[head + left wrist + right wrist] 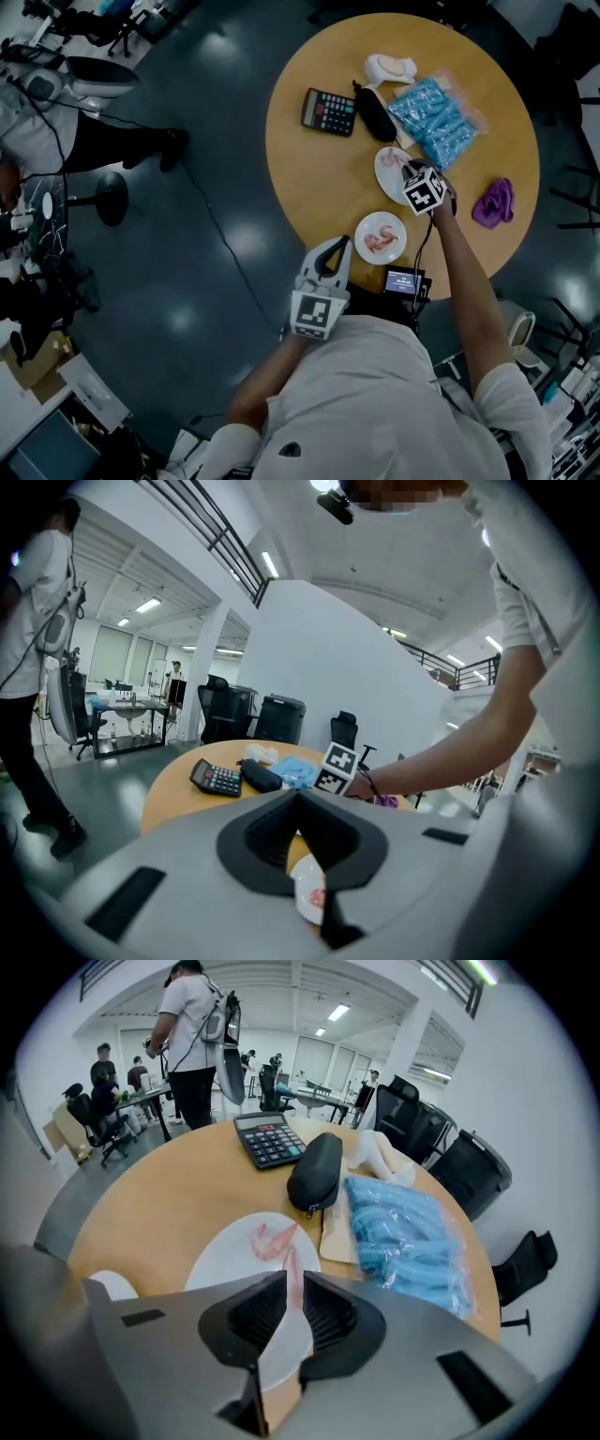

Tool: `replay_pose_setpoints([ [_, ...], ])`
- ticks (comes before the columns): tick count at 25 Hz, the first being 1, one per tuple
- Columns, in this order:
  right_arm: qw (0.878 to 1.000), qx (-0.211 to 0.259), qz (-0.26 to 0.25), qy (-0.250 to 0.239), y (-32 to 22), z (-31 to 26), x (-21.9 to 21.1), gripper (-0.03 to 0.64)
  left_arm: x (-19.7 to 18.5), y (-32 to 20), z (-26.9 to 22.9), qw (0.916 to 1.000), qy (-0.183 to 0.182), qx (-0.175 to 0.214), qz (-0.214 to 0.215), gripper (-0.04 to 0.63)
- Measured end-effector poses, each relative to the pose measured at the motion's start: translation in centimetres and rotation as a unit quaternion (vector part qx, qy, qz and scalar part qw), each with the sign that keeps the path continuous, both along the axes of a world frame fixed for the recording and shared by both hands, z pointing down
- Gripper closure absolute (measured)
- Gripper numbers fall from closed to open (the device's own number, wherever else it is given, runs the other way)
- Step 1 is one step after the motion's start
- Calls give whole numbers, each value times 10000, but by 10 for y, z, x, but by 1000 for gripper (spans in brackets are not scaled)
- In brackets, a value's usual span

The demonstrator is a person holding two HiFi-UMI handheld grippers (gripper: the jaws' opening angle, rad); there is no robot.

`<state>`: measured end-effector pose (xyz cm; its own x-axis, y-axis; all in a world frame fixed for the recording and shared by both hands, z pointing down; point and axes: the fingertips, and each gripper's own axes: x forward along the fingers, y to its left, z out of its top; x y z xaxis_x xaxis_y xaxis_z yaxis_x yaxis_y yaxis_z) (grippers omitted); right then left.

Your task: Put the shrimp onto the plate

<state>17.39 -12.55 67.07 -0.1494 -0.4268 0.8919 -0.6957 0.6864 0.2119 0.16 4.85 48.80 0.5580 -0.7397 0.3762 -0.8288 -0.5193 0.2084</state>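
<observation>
A round wooden table [309, 178] stood on glossy dark floor [216, 122]. Beyond the right tongs [294, 1275], black office chairs [473, 1180] lined a pale wall [534, 1101].

Open-plan office (desks [141, 705], swivel chairs [473, 1180])

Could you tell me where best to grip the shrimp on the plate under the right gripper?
Across the thicker body of the shrimp, from straight above: it lies flat on the white plate, so only its sides offer the jaws purchase.
</observation>
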Motion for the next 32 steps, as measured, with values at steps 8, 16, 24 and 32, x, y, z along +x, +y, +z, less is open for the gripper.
replay_pose_setpoints([
  [8, 9992, -365, -23, 183, -20, 22, -13, 540, -14, -15, 2, 9998, -5, -65, -199, 588],
  [16, 9968, -697, -212, 323, -13, 32, -13, 548, -13, -20, 4, 9998, 6, -83, -182, 588],
  [24, 9984, -396, -310, -261, 22, -16, -13, 551, -6, -17, 1, 10000, 9, 29, -88, 588],
  [32, 9659, -1105, -2300, -437, 187, -4, -70, 551, 12, -6, 1, 9999, 17, 40, 105, 588],
])
